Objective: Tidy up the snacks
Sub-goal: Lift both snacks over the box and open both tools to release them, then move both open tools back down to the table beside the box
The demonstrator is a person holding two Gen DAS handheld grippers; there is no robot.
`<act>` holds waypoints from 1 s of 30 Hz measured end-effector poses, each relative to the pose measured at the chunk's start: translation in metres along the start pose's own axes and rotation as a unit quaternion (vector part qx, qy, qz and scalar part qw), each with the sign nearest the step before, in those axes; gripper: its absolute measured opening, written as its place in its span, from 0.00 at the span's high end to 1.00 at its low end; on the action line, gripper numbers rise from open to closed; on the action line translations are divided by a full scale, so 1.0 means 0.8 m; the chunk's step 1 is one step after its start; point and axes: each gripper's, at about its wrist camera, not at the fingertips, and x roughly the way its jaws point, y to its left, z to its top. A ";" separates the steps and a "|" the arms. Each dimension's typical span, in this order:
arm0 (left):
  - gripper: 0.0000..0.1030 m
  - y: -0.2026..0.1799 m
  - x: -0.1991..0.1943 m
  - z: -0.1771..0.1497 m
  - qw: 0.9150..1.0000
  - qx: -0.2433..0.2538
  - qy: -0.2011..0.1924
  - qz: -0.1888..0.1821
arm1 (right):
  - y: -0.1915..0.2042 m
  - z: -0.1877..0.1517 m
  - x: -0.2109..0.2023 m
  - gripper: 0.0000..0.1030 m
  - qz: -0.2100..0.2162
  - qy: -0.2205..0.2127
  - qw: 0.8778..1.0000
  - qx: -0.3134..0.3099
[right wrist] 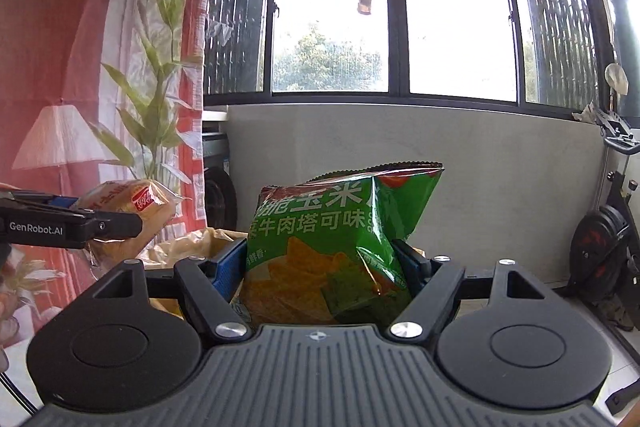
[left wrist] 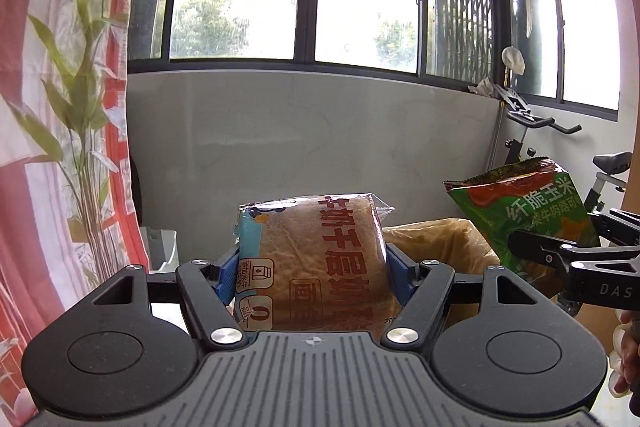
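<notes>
Item 1: bread pack (left wrist: 316, 259), clear wrapper with red print, lower centre of the left wrist view. It sits upright between the blue pads of the left tool (left wrist: 312, 267), which is clamped on its two sides. The right wrist view shows the same pack at the left edge, held in the air.

Item 2: green chip bag (right wrist: 340, 247), centre of the right wrist view, pinched at its lower half by the right tool (right wrist: 324, 267), top seam standing free.

Item 3: yellowish bag-lined bin (left wrist: 440, 247), behind and below both snacks, mouth open.

Status: both snacks picked up, neither yet put anywhere. No sorted snacks show in either view; the bin's inside is hidden. By this reading, placing both remains.
</notes>
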 end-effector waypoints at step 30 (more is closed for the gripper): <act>0.20 0.008 0.065 -0.018 0.999 -0.008 0.041 -0.032 | -0.016 -0.035 0.064 0.20 -0.001 0.074 0.997 -0.002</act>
